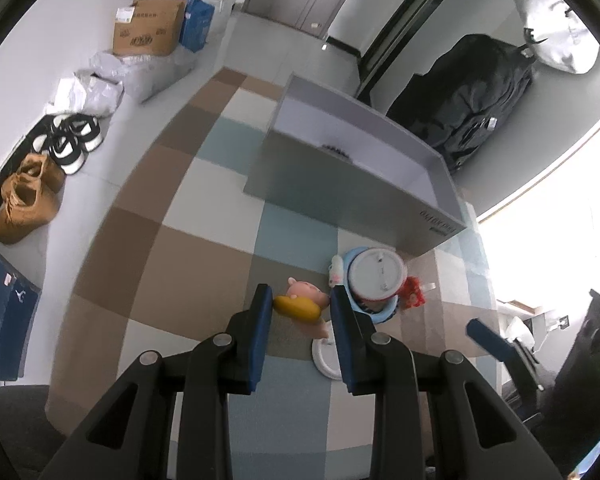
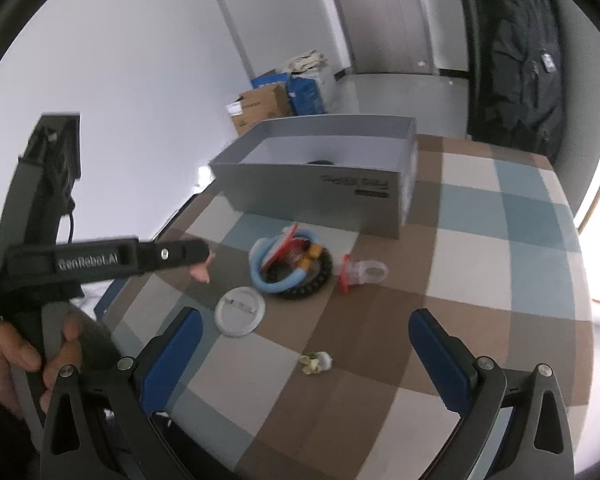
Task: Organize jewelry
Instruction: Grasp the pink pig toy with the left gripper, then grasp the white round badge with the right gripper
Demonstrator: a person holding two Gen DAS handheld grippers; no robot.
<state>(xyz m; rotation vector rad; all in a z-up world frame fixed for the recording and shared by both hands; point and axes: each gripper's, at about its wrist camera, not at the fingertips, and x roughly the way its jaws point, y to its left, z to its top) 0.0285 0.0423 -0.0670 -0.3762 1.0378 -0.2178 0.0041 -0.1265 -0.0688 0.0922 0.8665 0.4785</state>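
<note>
My left gripper [image 1: 300,296] is shut on a pink pig figure with a yellow ring [image 1: 302,306], held above the checked table. Beside it lie a pile with a blue ring and a round white badge [image 1: 376,276], and a second white badge [image 1: 326,358]. In the right wrist view the pile [image 2: 292,266], a white badge [image 2: 240,311], a red-and-clear pacifier-like piece [image 2: 362,272] and a small pale green trinket [image 2: 315,363] lie on the table. My right gripper [image 2: 306,344] is open and empty above the trinket. An open grey box [image 2: 316,184] stands behind.
The table's checked cloth [image 2: 480,280] ends at the right and near edges. Shoes [image 1: 28,196], cardboard boxes [image 1: 148,28] and bags sit on the floor at the left. A black coat [image 1: 472,96] hangs behind the grey box [image 1: 352,184].
</note>
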